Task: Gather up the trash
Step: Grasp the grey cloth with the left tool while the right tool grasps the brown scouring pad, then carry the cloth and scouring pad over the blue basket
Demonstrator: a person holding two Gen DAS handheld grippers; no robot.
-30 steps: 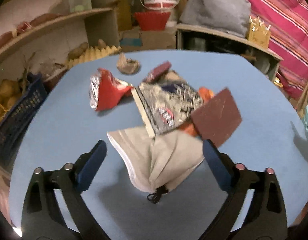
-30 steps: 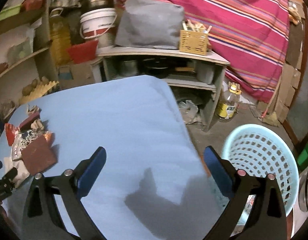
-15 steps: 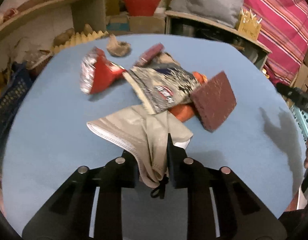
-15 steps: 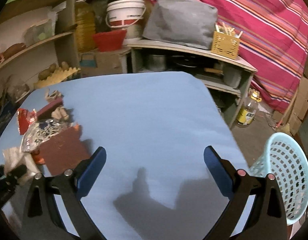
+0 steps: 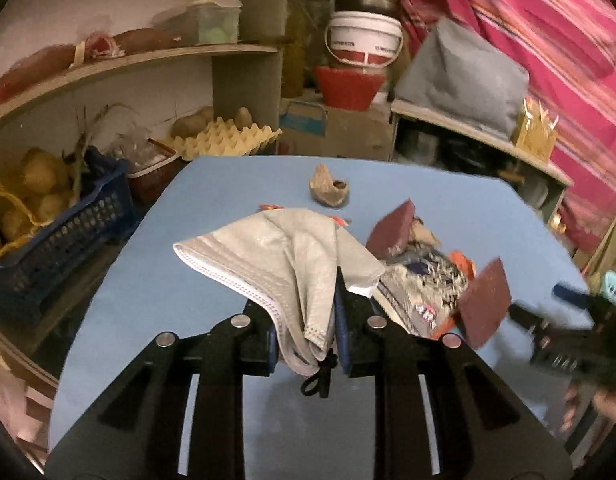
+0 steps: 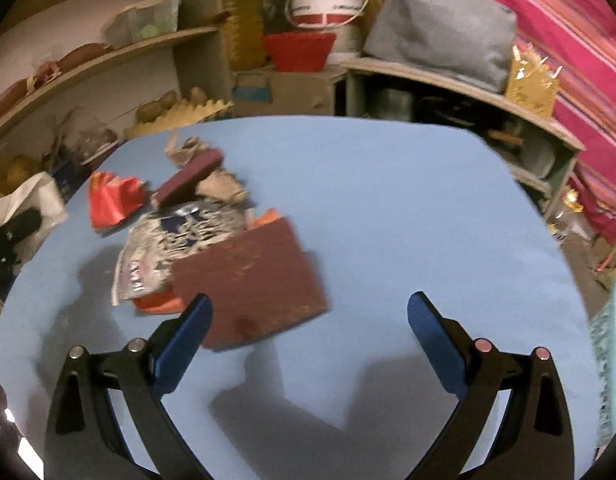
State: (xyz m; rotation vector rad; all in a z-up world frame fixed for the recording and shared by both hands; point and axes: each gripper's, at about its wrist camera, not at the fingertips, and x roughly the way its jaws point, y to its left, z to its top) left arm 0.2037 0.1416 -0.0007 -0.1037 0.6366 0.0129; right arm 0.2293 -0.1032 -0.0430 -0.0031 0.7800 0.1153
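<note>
My left gripper (image 5: pixel 308 320) is shut on a grey face mask (image 5: pixel 284 256) and holds it lifted above the blue table (image 5: pixel 156 280). A trash pile lies on the table: a printed wrapper (image 6: pixel 176 240), a brown card (image 6: pixel 252 280), a red wrapper (image 6: pixel 112 200), a small maroon piece (image 6: pixel 188 178) and crumpled brown paper (image 5: pixel 327 190). My right gripper (image 6: pixel 308 336) is open and empty, just in front of the brown card. The mask also shows at the left edge of the right wrist view (image 6: pixel 32 200).
A light blue laundry basket (image 6: pixel 611 360) stands beside the table at the right. Shelves with a white bucket (image 5: pixel 363 40), a red bowl (image 5: pixel 347 88), an egg tray (image 5: pixel 224 140) and a dark blue crate (image 5: pixel 56 240) ring the far and left sides.
My left gripper closed on the face mask and lifted it off the table. My right gripper swung left toward the trash pile, still open.
</note>
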